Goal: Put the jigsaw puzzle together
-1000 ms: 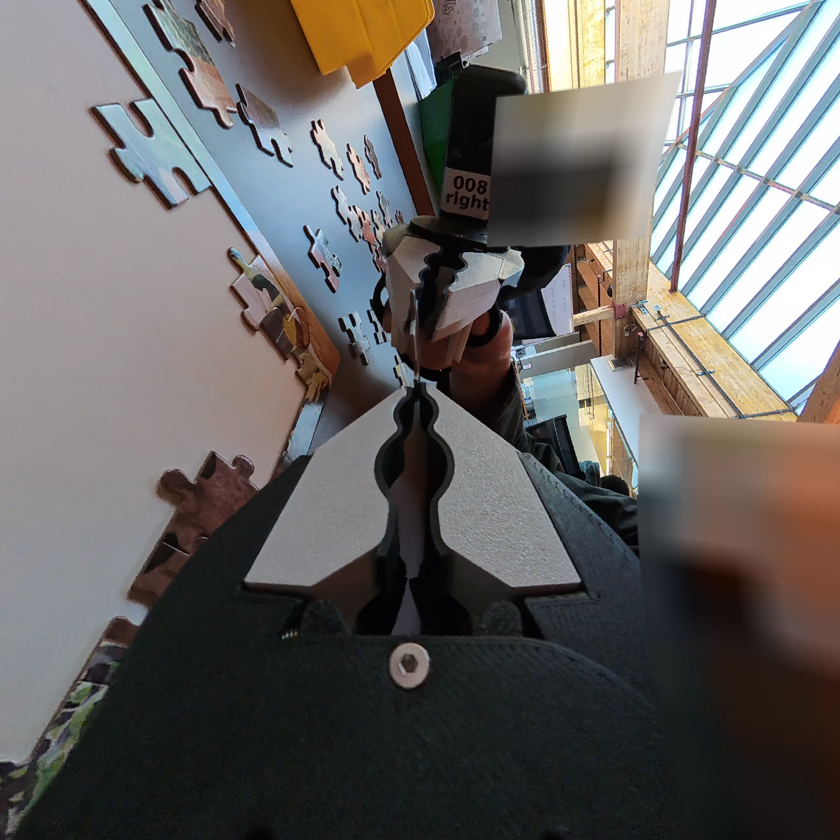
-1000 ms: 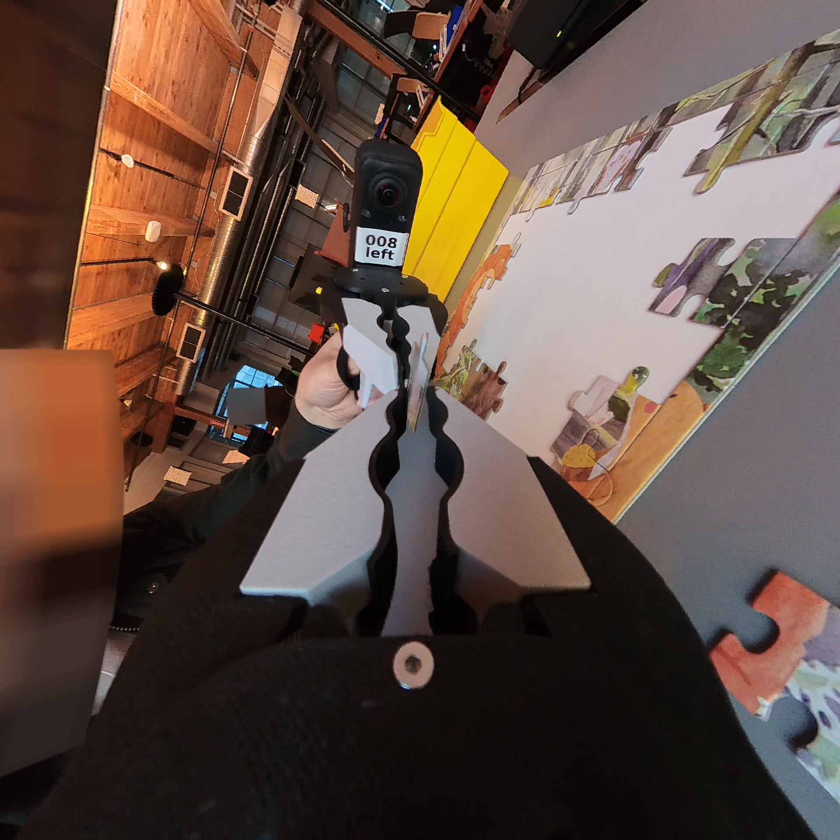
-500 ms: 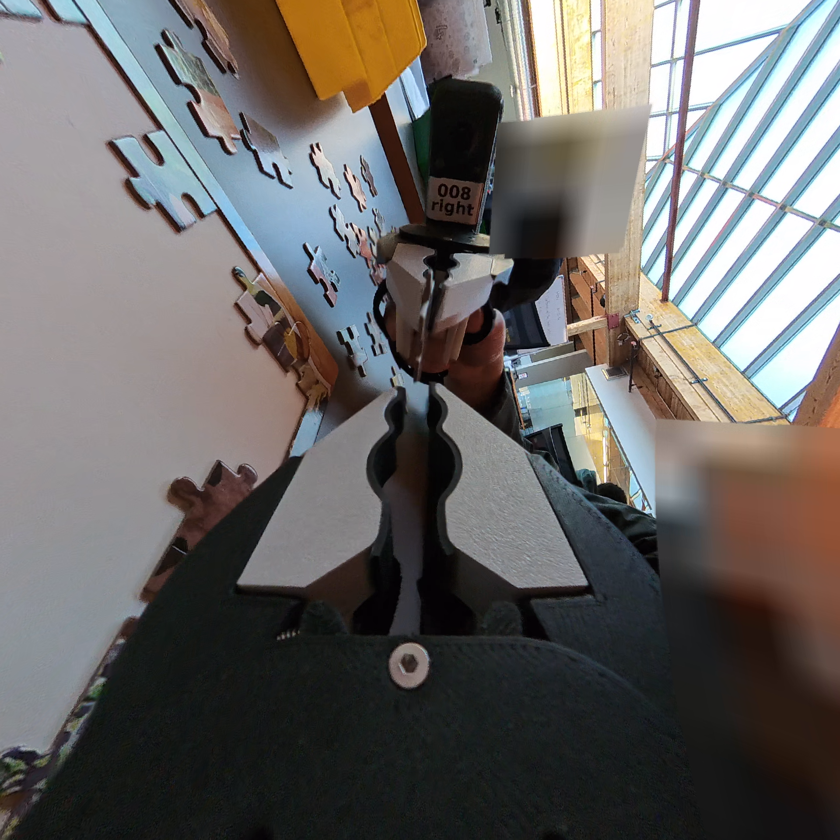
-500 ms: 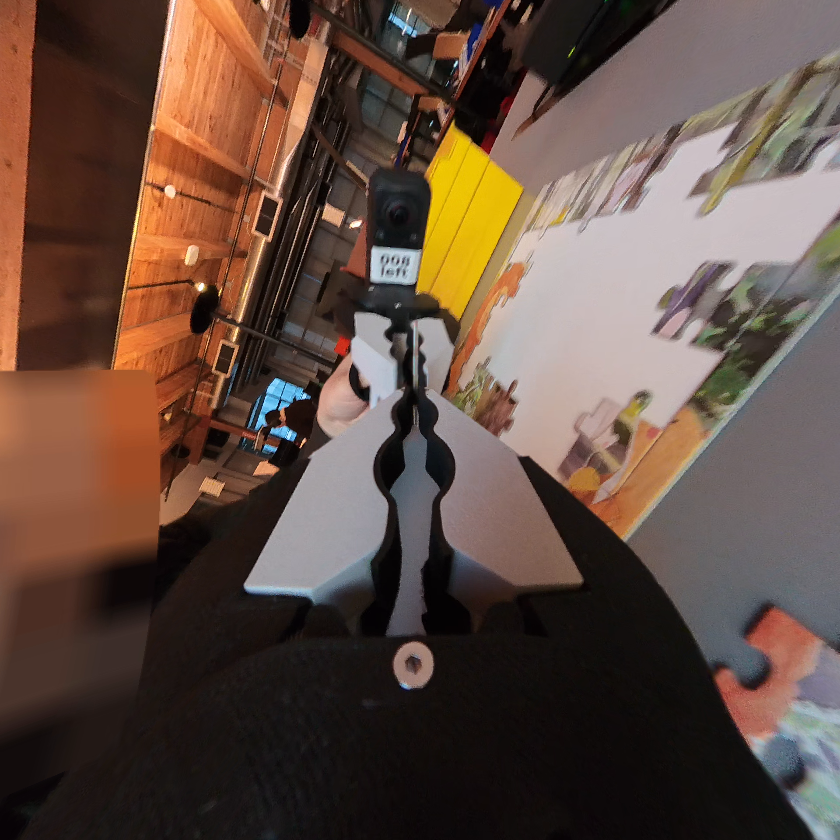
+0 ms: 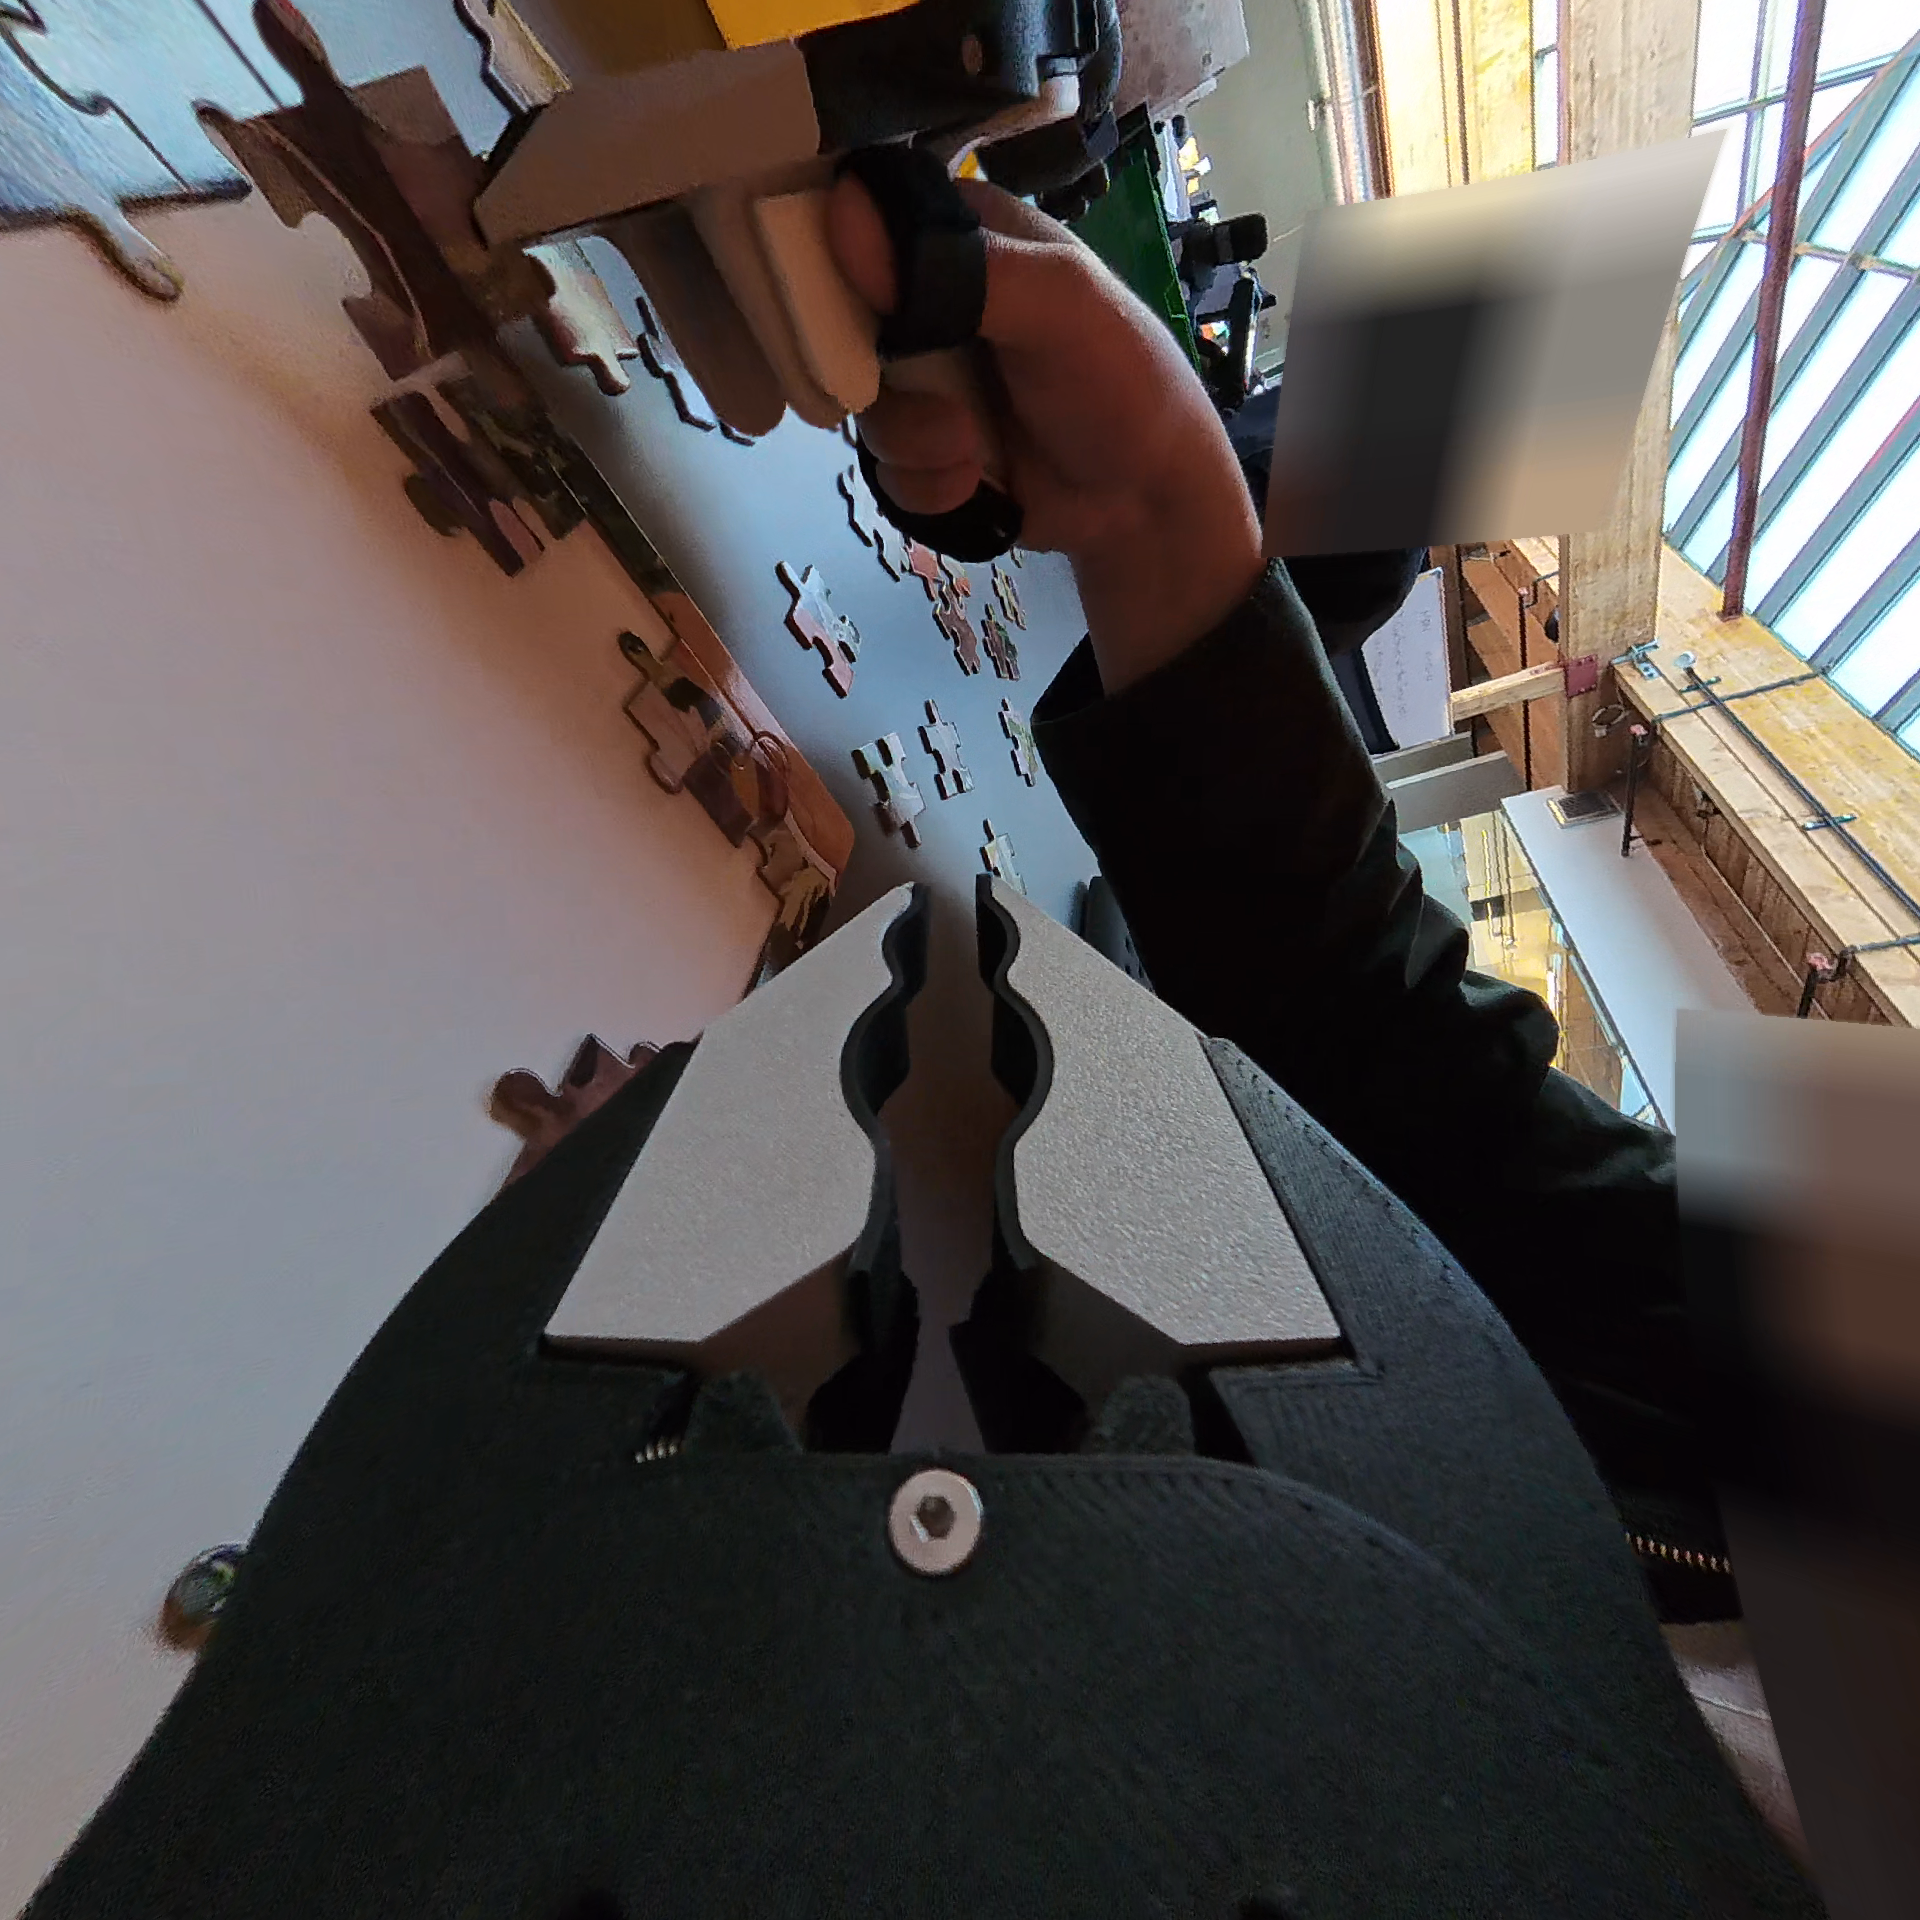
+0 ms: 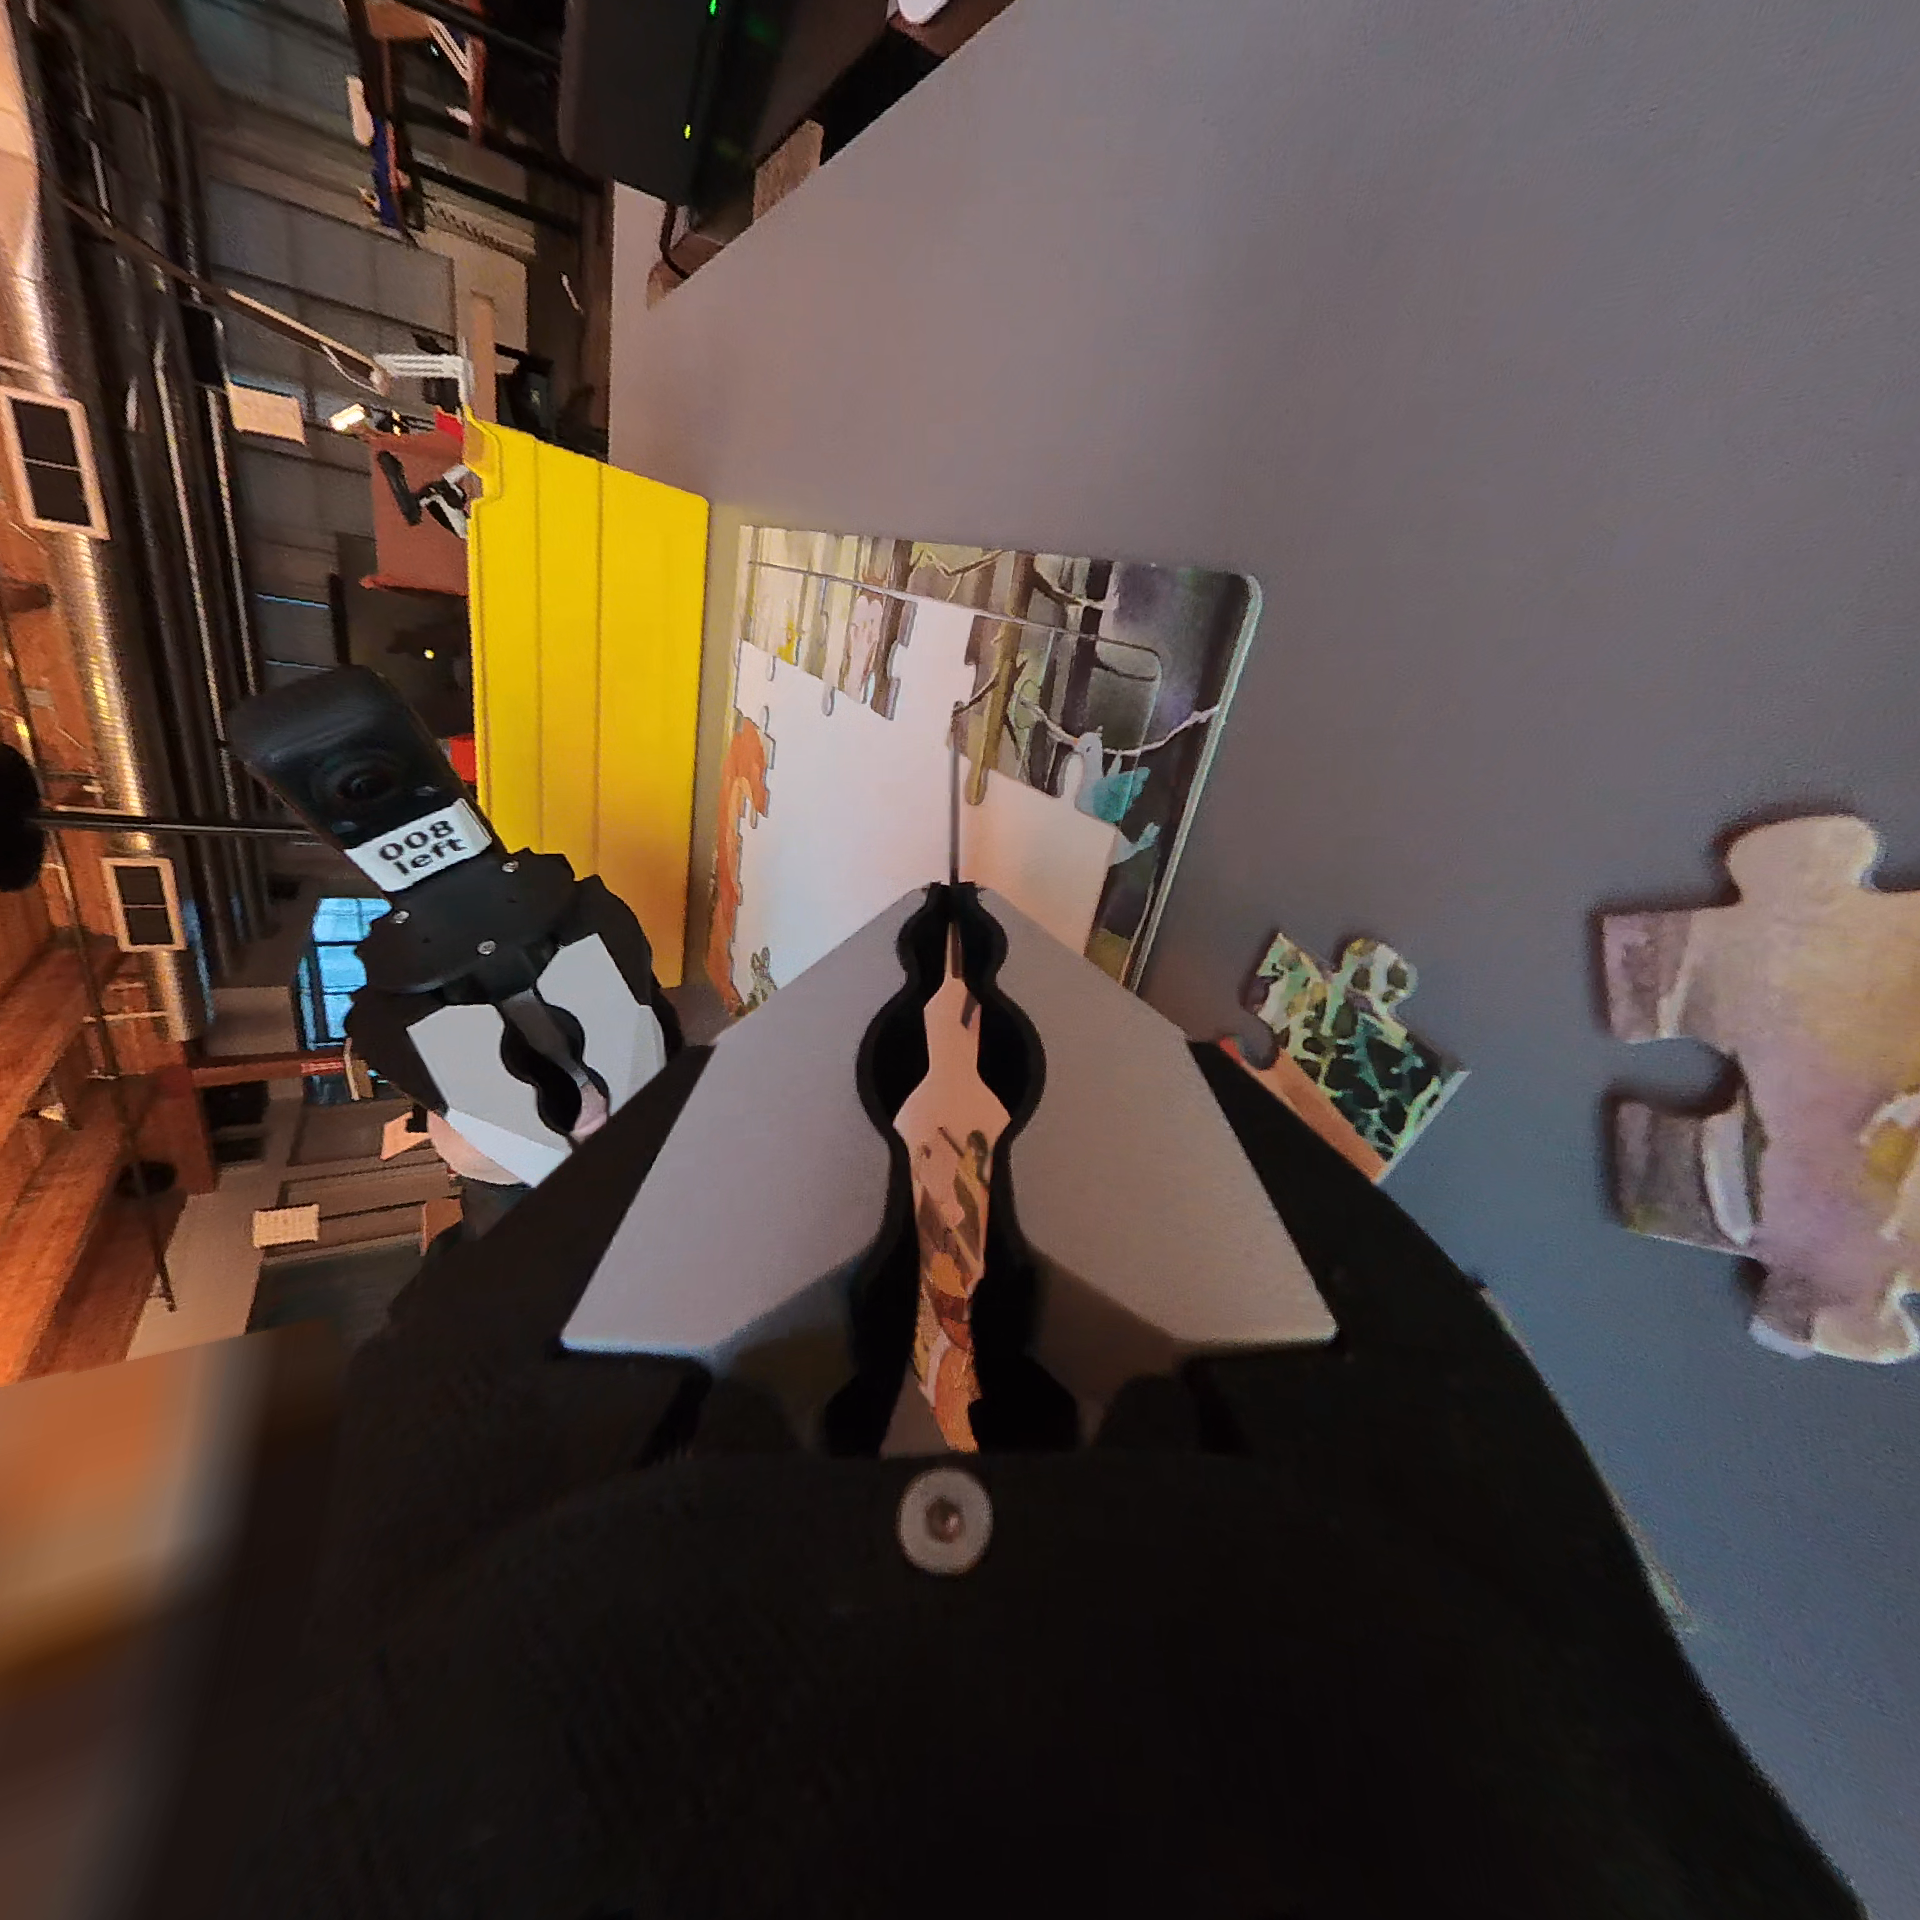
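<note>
Puzzle piece sits edge-on, pinched in the right gripper above the grey table; left gripper hangs empty, slightly parted. Lowering it flat (knobs aligned) onto the puzzle board seems wise.

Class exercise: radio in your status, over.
Left tongs open, empty. Right tongs shut on puzzle piece, edge-on, facing puzzle board. No obstruction seen.

I see a grey surface, daylight through slanted windows, wooden beams, and metal ducts overhead.
</note>
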`<state>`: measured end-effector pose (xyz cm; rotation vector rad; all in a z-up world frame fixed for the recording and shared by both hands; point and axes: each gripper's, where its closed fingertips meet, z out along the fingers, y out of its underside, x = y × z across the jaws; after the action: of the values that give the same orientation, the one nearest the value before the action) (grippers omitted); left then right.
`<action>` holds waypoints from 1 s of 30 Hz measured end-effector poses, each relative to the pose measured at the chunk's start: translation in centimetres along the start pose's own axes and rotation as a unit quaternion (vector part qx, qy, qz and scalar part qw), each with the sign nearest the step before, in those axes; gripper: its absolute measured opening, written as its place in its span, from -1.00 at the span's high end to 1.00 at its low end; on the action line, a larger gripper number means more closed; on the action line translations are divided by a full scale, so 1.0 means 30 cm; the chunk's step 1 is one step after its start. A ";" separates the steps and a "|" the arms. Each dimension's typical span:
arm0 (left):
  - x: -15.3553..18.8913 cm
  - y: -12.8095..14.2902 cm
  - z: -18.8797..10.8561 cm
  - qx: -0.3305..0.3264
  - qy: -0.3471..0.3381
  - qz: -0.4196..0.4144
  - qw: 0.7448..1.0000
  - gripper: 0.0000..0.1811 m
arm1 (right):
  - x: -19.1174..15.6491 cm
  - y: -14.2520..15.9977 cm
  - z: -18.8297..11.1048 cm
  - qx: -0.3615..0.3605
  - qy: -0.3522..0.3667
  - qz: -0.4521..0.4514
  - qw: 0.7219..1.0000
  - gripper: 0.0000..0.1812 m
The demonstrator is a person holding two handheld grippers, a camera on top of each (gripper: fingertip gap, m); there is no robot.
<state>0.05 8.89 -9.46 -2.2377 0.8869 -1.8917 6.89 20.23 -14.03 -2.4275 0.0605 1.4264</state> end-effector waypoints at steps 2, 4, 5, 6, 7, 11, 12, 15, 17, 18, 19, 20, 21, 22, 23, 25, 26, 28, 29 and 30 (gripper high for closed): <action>0.000 -0.002 -0.001 0.000 0.003 -0.002 1.000 0.93 | 0.009 -0.002 0.001 0.000 0.010 -0.010 1.000 0.99; -0.001 0.000 0.002 -0.002 0.004 -0.003 1.000 0.94 | 0.017 0.004 0.007 -0.008 0.020 -0.016 1.000 0.99; -0.001 0.003 0.004 -0.005 0.005 -0.004 1.000 0.94 | 0.020 0.009 0.011 -0.013 0.024 -0.019 0.999 0.99; 0.000 0.004 0.005 -0.006 0.007 -0.004 1.000 0.95 | 0.023 0.013 0.014 -0.017 0.028 -0.021 0.999 0.99; 0.003 0.005 0.006 -0.006 0.009 -0.004 1.000 0.96 | 0.025 0.012 0.016 -0.016 0.032 -0.025 0.999 0.99; 0.006 0.005 0.007 -0.006 0.009 -0.003 1.000 0.96 | 0.037 0.019 0.011 -0.025 0.056 -0.043 0.997 0.93; 0.006 0.005 0.007 -0.006 0.008 -0.003 1.000 0.96 | 0.043 0.023 0.008 -0.030 0.068 -0.048 0.996 0.88; 0.000 0.008 0.006 -0.009 0.004 -0.009 1.000 0.96 | 0.048 0.026 -0.014 -0.046 0.112 -0.090 0.989 0.83; 0.000 0.008 0.007 -0.009 0.007 -0.012 1.000 0.97 | 0.016 0.012 -0.032 -0.039 0.122 -0.128 0.983 0.82; -0.001 0.009 0.008 -0.009 0.007 -0.013 1.000 0.97 | -0.008 0.007 -0.041 -0.034 0.125 -0.150 0.980 0.83; -0.001 0.008 0.007 -0.009 0.007 -0.013 1.000 0.97 | -0.033 0.002 -0.053 -0.025 0.129 -0.173 0.976 0.83; -0.002 0.008 0.006 -0.008 0.007 -0.013 1.000 0.97 | -0.065 -0.004 -0.064 -0.009 0.129 -0.199 0.971 0.82; -0.002 0.005 0.004 -0.006 0.007 -0.013 1.000 0.97 | -0.108 0.000 -0.075 0.010 0.120 -0.230 0.966 0.82; -0.002 0.001 0.000 -0.003 0.005 -0.010 1.000 0.97 | -0.156 0.010 -0.089 0.034 0.110 -0.263 0.958 0.83; -0.005 -0.004 -0.005 0.001 0.001 -0.006 1.000 0.98 | -0.198 0.019 -0.110 0.066 0.107 -0.297 0.947 0.84; -0.022 -0.016 -0.017 0.008 -0.028 0.015 0.999 1.00 | -0.250 0.042 -0.163 0.129 0.118 -0.355 0.918 0.87; -0.038 -0.023 -0.025 0.011 -0.053 0.034 0.998 1.00 | -0.252 0.048 -0.188 0.155 0.133 -0.379 0.903 0.88; -0.073 -0.036 -0.039 0.010 -0.119 0.083 0.989 1.00 | -0.204 0.060 -0.199 0.153 0.165 -0.413 0.882 0.87; -0.087 -0.043 -0.046 0.006 -0.152 0.109 0.982 1.00 | -0.155 0.064 -0.192 0.129 0.184 -0.414 0.882 0.84; -0.096 -0.053 -0.052 0.000 -0.181 0.130 0.975 1.00 | -0.108 0.061 -0.182 0.107 0.199 -0.407 0.885 0.83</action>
<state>-1.01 12.04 -10.97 -2.2316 1.0499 -1.3181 9.51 16.46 -9.28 -2.1019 -0.6010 0.5097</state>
